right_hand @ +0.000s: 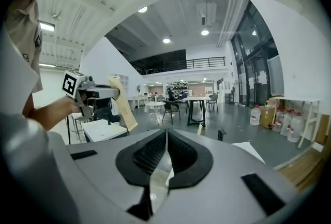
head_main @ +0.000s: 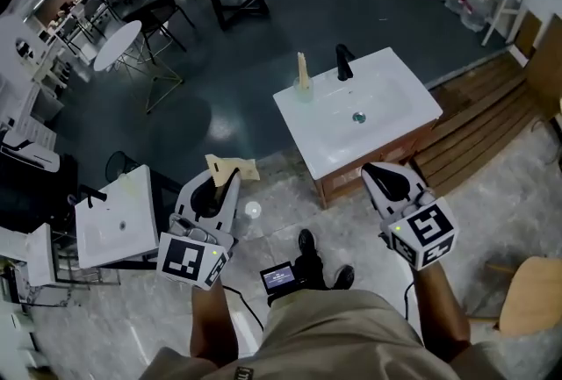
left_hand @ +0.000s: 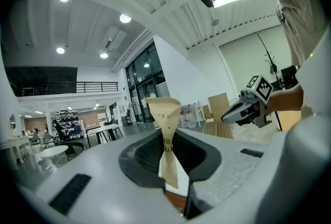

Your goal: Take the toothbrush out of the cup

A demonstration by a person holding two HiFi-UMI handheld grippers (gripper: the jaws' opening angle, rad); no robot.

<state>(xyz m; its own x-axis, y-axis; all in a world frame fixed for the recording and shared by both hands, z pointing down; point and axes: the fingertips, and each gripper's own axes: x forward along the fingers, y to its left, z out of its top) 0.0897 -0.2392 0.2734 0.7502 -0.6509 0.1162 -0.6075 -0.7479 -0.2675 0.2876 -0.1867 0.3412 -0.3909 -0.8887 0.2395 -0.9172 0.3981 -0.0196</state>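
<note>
A white washbasin cabinet (head_main: 386, 111) stands on the floor at upper centre of the head view, with a black tap (head_main: 343, 62) at its back edge. A smaller white basin (head_main: 101, 233) sits at the left edge.

Low in the frame, the left gripper (head_main: 219, 182) is clamped on a flat tan paper packet (head_main: 233, 168), which sticks up past its tips. Its own view shows the jaws (left_hand: 168, 148) pinching the printed packet (left_hand: 164, 114). The right gripper (head_main: 376, 172) has its jaws (right_hand: 165, 153) together with nothing between them.

A clear cup (head_main: 304, 92) stands on the cabinet's upper left corner. The toothbrush (head_main: 302, 69), only a tan strip here, stands upright in it, well apart from both grippers.
</note>
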